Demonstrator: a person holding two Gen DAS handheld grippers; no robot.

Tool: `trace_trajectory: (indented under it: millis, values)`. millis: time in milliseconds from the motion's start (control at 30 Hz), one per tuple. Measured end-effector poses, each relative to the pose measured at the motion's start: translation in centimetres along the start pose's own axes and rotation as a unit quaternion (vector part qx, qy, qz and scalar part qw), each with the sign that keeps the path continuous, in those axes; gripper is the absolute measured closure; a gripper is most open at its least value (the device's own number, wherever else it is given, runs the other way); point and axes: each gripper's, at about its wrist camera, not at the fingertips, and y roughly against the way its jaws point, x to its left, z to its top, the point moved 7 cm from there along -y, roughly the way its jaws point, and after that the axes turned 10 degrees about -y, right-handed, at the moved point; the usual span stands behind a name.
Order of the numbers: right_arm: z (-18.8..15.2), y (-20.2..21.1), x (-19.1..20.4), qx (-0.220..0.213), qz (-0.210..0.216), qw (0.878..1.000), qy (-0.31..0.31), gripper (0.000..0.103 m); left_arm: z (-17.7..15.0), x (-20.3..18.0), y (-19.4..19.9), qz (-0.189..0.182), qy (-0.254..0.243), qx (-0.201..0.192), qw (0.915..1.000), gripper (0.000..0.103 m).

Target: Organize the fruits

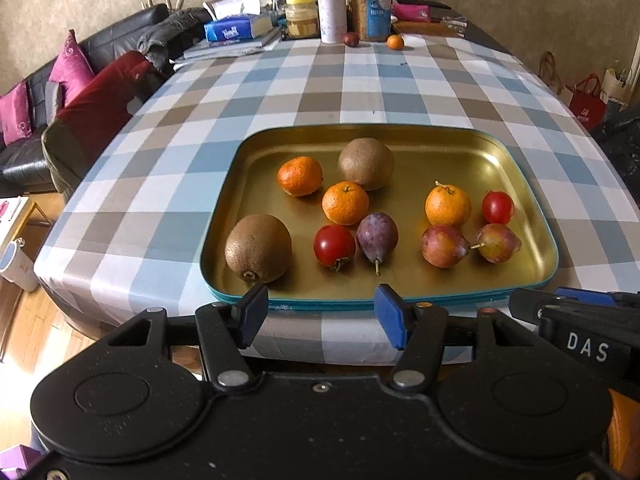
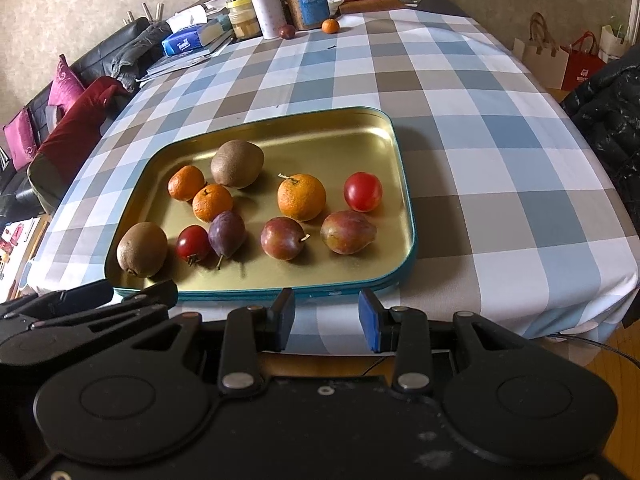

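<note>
Gold-coloured metal forms the shallow rectangular tray with a teal rim (image 1: 400,136), which is set on the desk covered by a blue, grey and white checked cloth (image 1: 360,80). All nine fruits near the camera are held inside this tray.

Seen from the left wrist, with the tray read as a clock face, a brown fuzzy kiwi (image 1: 258,248) is placed at 8 o'clock and a second kiwi (image 1: 366,163) at 12 o'clock. Two orange mandarins (image 1: 300,176) (image 1: 345,203) are found just left of centre, the nearer one touching the second kiwi. A red cherry tomato (image 1: 334,245) and a dark purple plum with a stem (image 1: 377,236) are set at 6 o'clock, just beside each other. At 3 to 4 o'clock a third mandarin (image 1: 448,205), another red tomato (image 1: 497,207) and two reddish plums (image 1: 444,245) (image 1: 498,242) are grouped.

Far across the desk, a small mandarin (image 1: 395,41) and a dark round fruit (image 1: 351,39) are seen beside bottles and jars.

The left hand-held gripper (image 1: 322,316) and the right hand-held gripper (image 2: 326,320) are held short of the tray's near rim, jaws parted, with nothing between them.
</note>
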Motion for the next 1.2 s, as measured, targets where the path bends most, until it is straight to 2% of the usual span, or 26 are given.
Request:
trace_trajectory:
  millis: [533,1200]
  values:
    - [-0.01,0.38,-0.39,-0.005,0.007,1.000,-0.006,0.065,-0.40,0.02,0.67,-0.012,0.004,-0.004,0.9999,0.040]
    - [0.07,-0.07,-0.11,0.002,0.006,1.000,-0.001,0.065,-0.75,0.48,-0.24,-0.022,0.013,0.017,0.9995,0.040]
